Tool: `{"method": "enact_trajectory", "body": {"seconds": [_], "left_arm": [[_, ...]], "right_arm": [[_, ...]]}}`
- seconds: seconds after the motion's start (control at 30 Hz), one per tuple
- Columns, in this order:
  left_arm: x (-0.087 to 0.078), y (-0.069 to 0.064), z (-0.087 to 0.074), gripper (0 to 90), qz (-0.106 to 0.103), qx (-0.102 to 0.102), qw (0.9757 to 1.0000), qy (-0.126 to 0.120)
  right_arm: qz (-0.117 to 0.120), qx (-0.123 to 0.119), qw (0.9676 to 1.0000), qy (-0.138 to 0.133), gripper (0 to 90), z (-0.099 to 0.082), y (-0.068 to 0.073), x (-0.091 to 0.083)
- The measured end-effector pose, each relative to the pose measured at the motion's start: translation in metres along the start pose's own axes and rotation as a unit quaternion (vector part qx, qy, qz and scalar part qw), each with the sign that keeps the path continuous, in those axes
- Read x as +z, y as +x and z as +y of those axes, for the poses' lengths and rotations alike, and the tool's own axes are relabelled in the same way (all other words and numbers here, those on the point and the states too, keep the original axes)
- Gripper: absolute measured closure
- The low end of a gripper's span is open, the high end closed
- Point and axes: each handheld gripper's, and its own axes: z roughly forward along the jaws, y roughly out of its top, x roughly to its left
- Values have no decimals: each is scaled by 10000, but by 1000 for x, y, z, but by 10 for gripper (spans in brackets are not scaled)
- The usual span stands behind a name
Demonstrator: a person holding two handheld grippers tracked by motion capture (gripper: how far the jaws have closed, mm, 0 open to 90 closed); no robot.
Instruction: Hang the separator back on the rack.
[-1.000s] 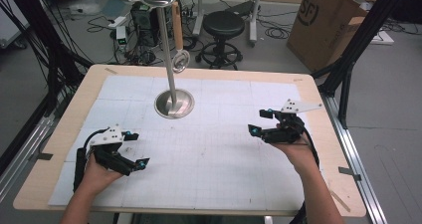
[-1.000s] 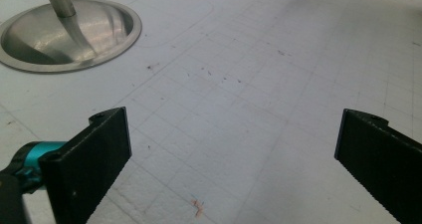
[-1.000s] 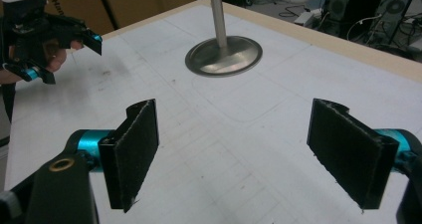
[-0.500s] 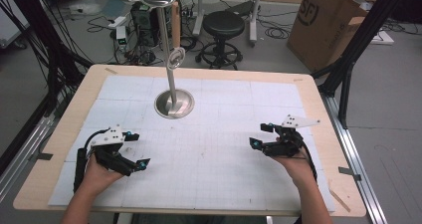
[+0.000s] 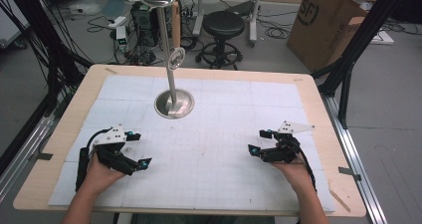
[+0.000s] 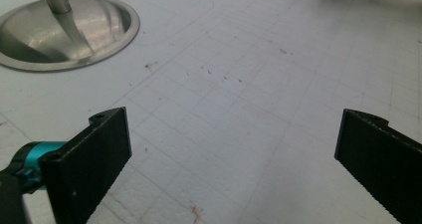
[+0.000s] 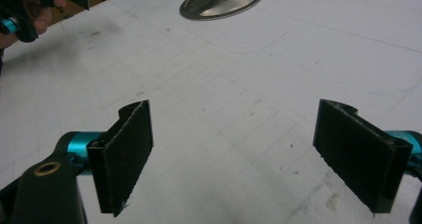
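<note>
Centrally round shiny metal stand base point(image 5: 173, 104), gridded white mat point(image 5: 214, 149), both grippers' jaws wide

drawn back toward the near table edge: the black two-jaw right gripper point(image 5: 259, 141) with grey three-cornered plate, jaws wide apart, now level with its counterpart.

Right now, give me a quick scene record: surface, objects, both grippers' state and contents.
surface: table with white grid mat
object: metal stand, round base on mat, far centre-left; pole upright
left gripper: jaws open, nothing between them, near-left over mat
right gripper: jaws open, nothing between them, near-right over mat
contact: neither gripper touches the stand
behind table: stool, cardboard box
</note>
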Motion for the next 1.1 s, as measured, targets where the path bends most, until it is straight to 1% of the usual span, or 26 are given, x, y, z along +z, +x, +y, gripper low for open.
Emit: {"method": "enact_trajectory", "body": {"seconds": [0.1,0.17,0.27,0.33,0.37,0.43,0.63,0.7,0.77,0.8,0.93,1.1], "left_arm": [[6,1,4,19,-41,1,10000,-37],[10,1,5,19,-90,-9,10000,-36],[15,2,4,19,-126,-40,9999,-11],[16,1,3,18,-150,-39,9999,18],[16,1,3,19,-155,-2,9999,27],[16,0,3,18,-170,-10,9999,3],[16,0,3,19,-168,-34,9998,-25],[15,0,3,19,-178,-10,9998,3],[16,0,3,19,-164,2,9999,33],[16,0,3,19,-161,-13,9999,32],[17,0,2,18,-147,-20,9998,92],[17,0,2,19,-155,-48,9998,116]], "right_arm": [[23,41,10000,-60,152,-5,0,-5],[20,121,9999,-89,152,-10,0,-8],[-26,123,9999,-5,152,-15,-1,-10],[-58,141,9999,-9,152,-17,-3,-10],[-79,151,9999,-12,152,-17,-3,-10],[-99,180,9998,-21,152,-17,-3,-10],[-145,137,9998,-7,153,-16,-3,-10],[-151,160,9998,26,153,-17,-2,-9],[-180,121,9998,28,152,-17,-3,-8],[-161,145,9998,35,152,-17,-3,-8],[-175,89,9998,64,152,-17,-3,-6],[-167,101,9998,89,152,-17,-2,-5]]}}
